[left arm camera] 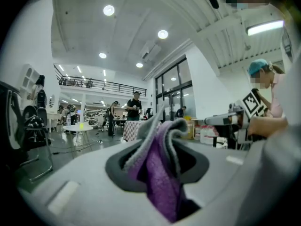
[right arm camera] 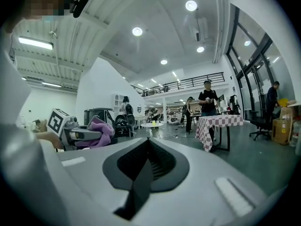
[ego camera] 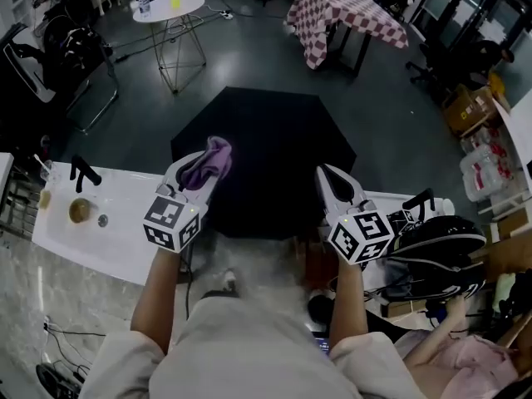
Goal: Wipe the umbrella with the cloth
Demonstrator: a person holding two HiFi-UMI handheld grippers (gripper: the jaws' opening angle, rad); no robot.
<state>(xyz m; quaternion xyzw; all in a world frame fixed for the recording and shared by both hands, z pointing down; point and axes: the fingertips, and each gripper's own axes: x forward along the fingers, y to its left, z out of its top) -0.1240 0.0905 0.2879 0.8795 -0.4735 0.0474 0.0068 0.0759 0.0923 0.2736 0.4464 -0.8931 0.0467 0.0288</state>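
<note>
An open black umbrella (ego camera: 266,152) spreads out ahead of me, its near edge lying over the white table (ego camera: 108,231). My left gripper (ego camera: 206,169) is over the canopy's left side, shut on a bunched purple cloth (ego camera: 214,158). In the left gripper view the cloth (left arm camera: 157,173) fills the space between the jaws of that gripper (left arm camera: 157,161). My right gripper (ego camera: 326,174) hovers over the canopy's right side. In its own view this gripper (right arm camera: 148,149) is shut, with only a dark wedge between its jaws, and the left gripper (right arm camera: 82,134) holding the cloth (right arm camera: 99,128) shows at the left. The gripper views do not show the umbrella.
A cup (ego camera: 81,211) and small items stand on the table's left part. A black bag (ego camera: 436,239) sits at the right, with a seated person (ego camera: 465,356) below it. Beyond the umbrella are a round white table (ego camera: 169,8), a checkered-cloth table (ego camera: 345,15) and chairs (ego camera: 58,56).
</note>
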